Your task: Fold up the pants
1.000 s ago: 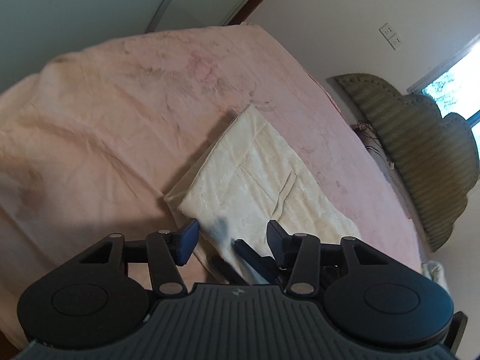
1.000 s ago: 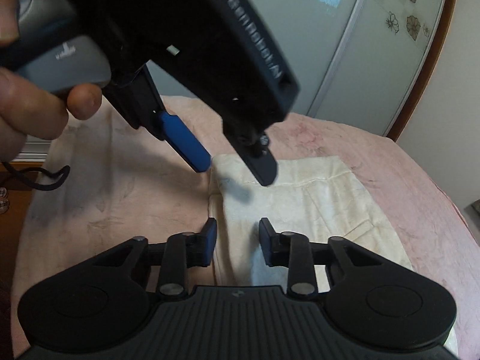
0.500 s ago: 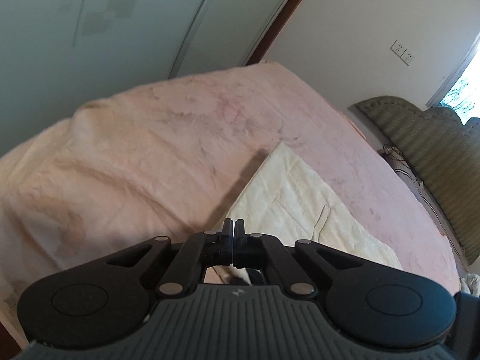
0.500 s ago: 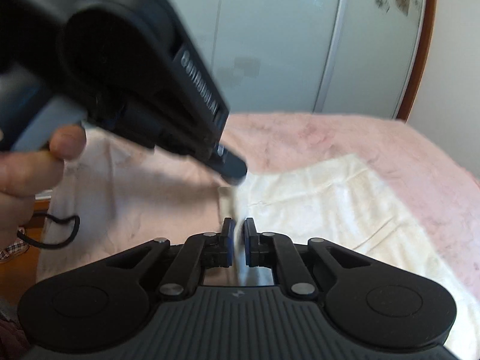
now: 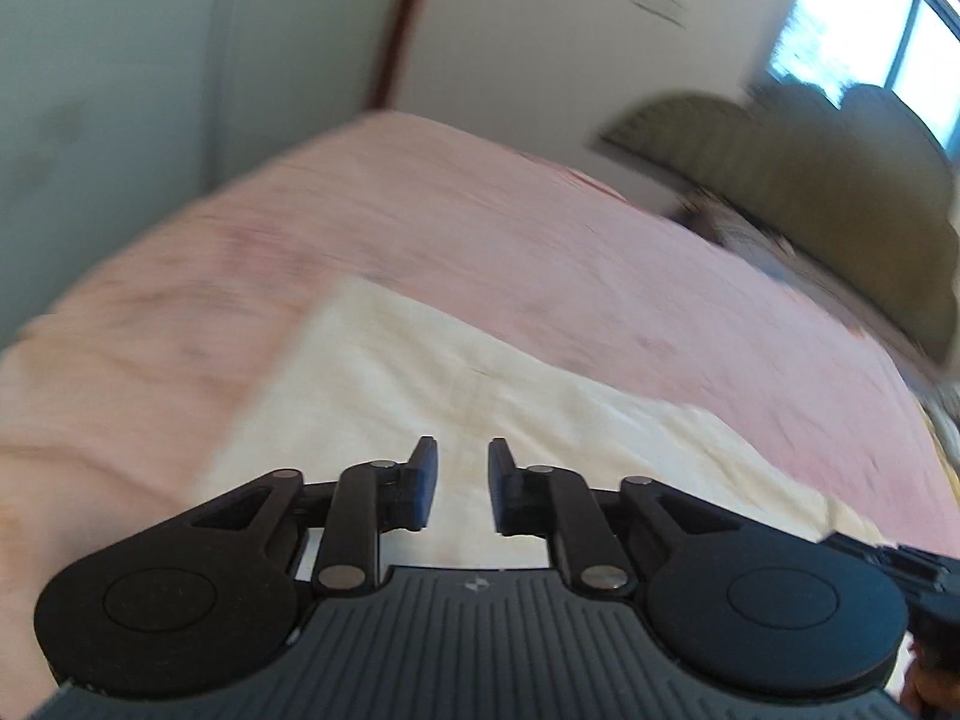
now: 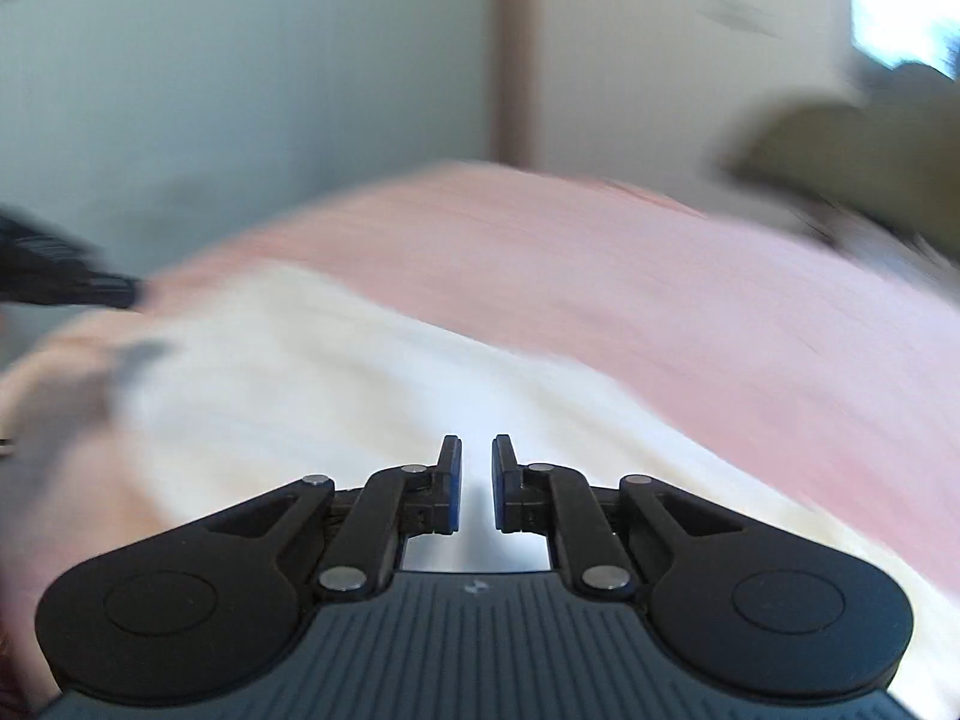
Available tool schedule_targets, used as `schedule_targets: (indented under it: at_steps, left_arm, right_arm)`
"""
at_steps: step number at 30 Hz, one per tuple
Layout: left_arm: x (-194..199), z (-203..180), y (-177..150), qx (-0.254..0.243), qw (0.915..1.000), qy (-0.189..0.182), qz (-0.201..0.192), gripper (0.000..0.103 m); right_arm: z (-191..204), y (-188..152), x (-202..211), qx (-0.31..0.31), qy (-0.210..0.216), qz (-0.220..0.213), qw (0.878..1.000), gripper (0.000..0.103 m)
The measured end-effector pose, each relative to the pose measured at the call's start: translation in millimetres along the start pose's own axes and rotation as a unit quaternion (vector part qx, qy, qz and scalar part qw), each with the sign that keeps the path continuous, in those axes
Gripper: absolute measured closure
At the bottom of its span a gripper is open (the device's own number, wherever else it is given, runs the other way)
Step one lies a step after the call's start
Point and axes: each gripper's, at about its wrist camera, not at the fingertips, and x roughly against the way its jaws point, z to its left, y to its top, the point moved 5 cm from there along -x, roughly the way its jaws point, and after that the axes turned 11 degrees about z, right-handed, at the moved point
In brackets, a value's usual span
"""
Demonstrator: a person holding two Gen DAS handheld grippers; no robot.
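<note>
The cream pants (image 5: 480, 396) lie folded flat on the pink bedspread (image 5: 540, 252). My left gripper (image 5: 462, 468) hovers over their near part, jaws a small way apart with nothing between them. In the right wrist view the pants (image 6: 312, 372) are blurred by motion. My right gripper (image 6: 477, 465) is above them, jaws a narrow gap apart and empty. The left gripper's black tip (image 6: 66, 285) shows at the left edge of the right wrist view. Part of the right gripper (image 5: 900, 564) shows at the lower right of the left wrist view.
A green padded headboard (image 5: 810, 180) stands at the right end of the bed. A pale wardrobe door (image 5: 120, 90) and a white wall (image 5: 540, 30) are behind the bed. A bright window (image 5: 870, 30) is at the top right.
Both grippers were shut half a second ago and now stand slightly open. Both cameras have swung right toward the headboard, and the left gripper has moved out from in front of the right camera.
</note>
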Motion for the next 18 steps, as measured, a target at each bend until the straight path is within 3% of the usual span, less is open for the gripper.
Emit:
schedule_targets:
  at_steps: [2, 4, 7, 10, 12, 14, 16, 18]
  left_arm:
    - [-21.0, -40.1, -4.5, -0.055, 0.9982, -0.018, 0.010, 0.065]
    - [-42.3, -71.1, -12.5, -0.110, 0.9936, -0.012, 0.027, 0.056]
    - [-67.2, -94.6, -25.0, -0.121, 0.9913, 0.011, 0.050, 0.057]
    - [-73.1, -127.6, -31.5, -0.142, 0.9869, -0.037, 0.067, 0.056]
    - [-75.7, -158.8, -38.7, -0.187, 0.9794, -0.043, 0.063, 0.054]
    - [-84.4, -189.4, -46.5, -0.235, 0.9679, -0.056, 0.069, 0.043]
    - [-100.2, -215.5, -55.1, -0.263, 0.9594, -0.066, 0.078, 0.043]
    - [-121.9, -231.7, -56.7, -0.277, 0.9557, -0.051, 0.085, 0.043]
  right_arm:
    - [-46.3, -17.1, -3.6, -0.061, -0.018, 0.015, 0.998, 0.092]
    - [-79.8, -35.0, -10.0, -0.110, -0.046, 0.032, 0.992, 0.092]
    - [-134.9, -63.3, 8.9, -0.200, -0.118, -0.001, 0.973, 0.092]
    - [-144.7, -77.2, 32.7, -0.233, -0.088, -0.034, 0.968, 0.091]
    - [-138.4, -78.6, 31.3, -0.218, -0.053, -0.021, 0.974, 0.090]
    - [-134.9, -79.8, 26.8, -0.202, -0.044, -0.002, 0.978, 0.090]
    - [-145.9, -77.8, 22.6, -0.215, -0.033, 0.001, 0.976, 0.090]
    - [-161.9, -70.4, 20.4, -0.228, -0.026, 0.009, 0.973, 0.090]
